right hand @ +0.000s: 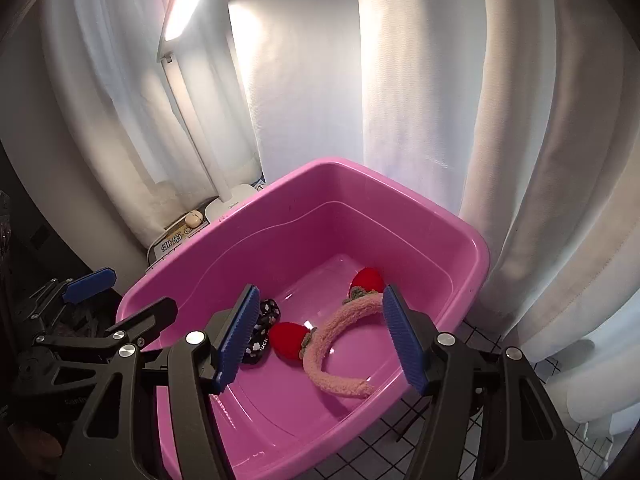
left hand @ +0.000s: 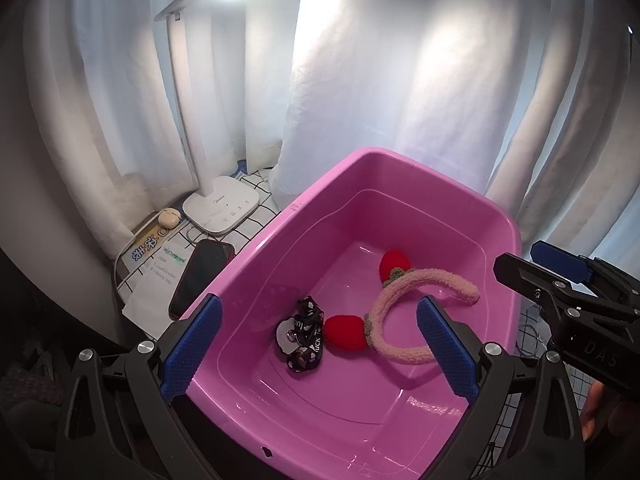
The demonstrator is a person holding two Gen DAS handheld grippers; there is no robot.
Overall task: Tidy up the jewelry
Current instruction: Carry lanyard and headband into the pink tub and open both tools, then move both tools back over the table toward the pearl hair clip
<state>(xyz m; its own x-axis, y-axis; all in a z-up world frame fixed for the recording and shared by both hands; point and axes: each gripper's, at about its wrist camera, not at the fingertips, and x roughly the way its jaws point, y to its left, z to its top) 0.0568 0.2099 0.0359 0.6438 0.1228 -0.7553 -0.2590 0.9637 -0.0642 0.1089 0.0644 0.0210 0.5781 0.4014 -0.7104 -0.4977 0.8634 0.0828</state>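
Headband (left hand: 404, 320) in tub (left hand: 256, 252) middle: light, fuzzy, springy; pinch the band. Left gripper (left hand: 320, 344), right gripper (right hand: 320, 340) jaws open, empty.

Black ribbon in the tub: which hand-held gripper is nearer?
Left, by a judgement call. The left hand-held gripper hangs open with the black ribbon between its fingers in view. The right hand-held gripper frames the headband beside it instead.

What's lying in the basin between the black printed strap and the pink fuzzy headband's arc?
A red knitted strawberry attached to the headband, touching the black strap on the pink basin floor. Both wrist views show it.
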